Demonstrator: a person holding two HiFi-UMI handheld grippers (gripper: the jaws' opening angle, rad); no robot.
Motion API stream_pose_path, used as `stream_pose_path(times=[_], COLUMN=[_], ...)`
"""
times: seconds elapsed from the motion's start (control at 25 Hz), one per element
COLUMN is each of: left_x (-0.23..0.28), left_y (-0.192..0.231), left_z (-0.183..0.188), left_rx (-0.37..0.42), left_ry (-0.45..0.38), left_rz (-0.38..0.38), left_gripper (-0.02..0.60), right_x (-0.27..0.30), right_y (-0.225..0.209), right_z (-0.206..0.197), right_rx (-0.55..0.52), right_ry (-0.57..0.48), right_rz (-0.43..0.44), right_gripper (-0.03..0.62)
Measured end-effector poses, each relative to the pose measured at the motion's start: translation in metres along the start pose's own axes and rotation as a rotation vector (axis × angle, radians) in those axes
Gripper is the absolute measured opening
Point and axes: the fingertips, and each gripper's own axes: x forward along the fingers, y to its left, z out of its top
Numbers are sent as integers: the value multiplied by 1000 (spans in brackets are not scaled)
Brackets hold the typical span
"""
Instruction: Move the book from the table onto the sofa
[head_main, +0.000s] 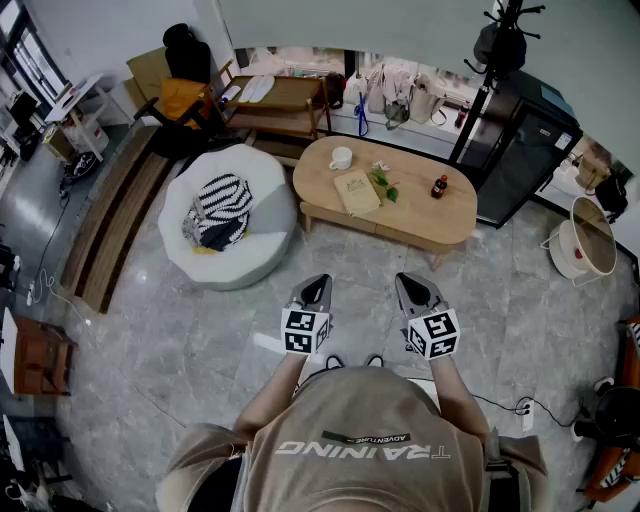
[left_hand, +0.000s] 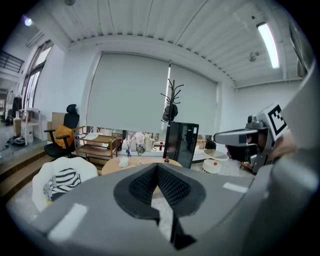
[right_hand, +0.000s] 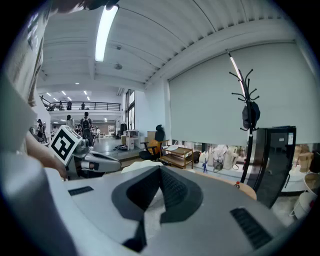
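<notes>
A tan book (head_main: 357, 192) lies flat on the oval wooden table (head_main: 450, 217), near its middle left. The round white sofa (head_main: 262, 243) with a striped cloth (head_main: 220, 209) stands left of the table. My left gripper (head_main: 318, 288) and right gripper (head_main: 412, 287) hang side by side over the floor, well short of the table, both shut and empty. In the left gripper view the jaws (left_hand: 158, 167) meet at their tips, with the sofa (left_hand: 52, 172) at lower left. The right gripper view shows its jaws (right_hand: 160, 171) closed too.
On the table stand a white cup (head_main: 341, 157), a small plant (head_main: 384, 181) and a dark bottle (head_main: 439, 186). A black cabinet (head_main: 530, 150) and coat stand (head_main: 493, 50) are at the right, a wooden shelf (head_main: 278, 105) and office chair (head_main: 180, 90) behind the sofa.
</notes>
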Motion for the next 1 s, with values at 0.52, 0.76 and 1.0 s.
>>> stream_pose_path(times=[0.52, 0.76, 1.0], left_x=[5, 7, 21], left_y=[17, 28, 50], left_z=[-13, -42, -47], left_rx=[-22, -69, -90], left_ry=[16, 55, 69], left_rz=[-53, -40, 6], left_gripper=[-8, -8, -8], right_x=[19, 25, 40], right_y=[20, 15, -5], right_z=[-12, -36, -54], right_rx=[-7, 40, 58], right_ry=[68, 112, 150], right_rz=[17, -5, 6], right_gripper=[-2, -2, -2])
